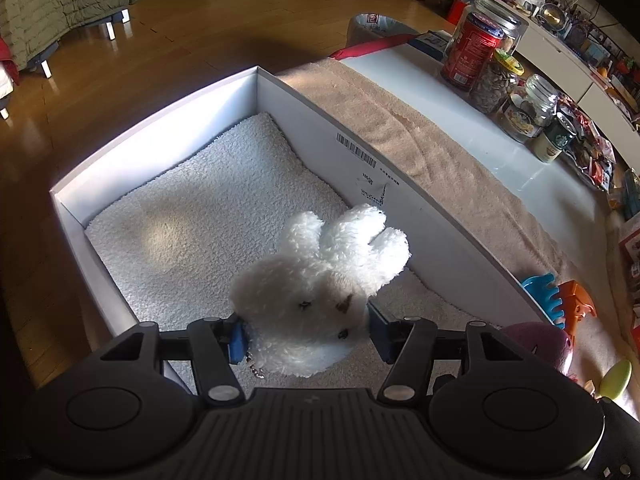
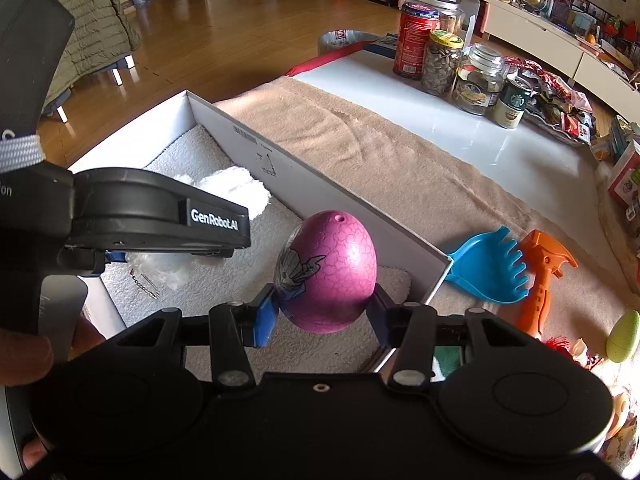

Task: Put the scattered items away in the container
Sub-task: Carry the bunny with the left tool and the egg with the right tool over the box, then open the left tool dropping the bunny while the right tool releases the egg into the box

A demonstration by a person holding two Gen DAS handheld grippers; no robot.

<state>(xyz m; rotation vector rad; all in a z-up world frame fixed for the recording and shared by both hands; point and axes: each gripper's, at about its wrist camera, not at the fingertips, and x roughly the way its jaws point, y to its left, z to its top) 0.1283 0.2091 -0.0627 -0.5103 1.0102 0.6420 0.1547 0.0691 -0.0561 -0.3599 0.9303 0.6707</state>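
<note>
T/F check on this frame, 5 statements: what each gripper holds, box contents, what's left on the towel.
1. The left gripper grips a white plush bunny over the white box. True.
2. The right gripper is empty. False: it is shut on a purple egg.
3. The box floor has a fluffy white lining. True.
4. The blue rake lies inside the box. False: it is outside, on the beige towel.
5. An orange toy lies beside the blue rake. True.
</note>
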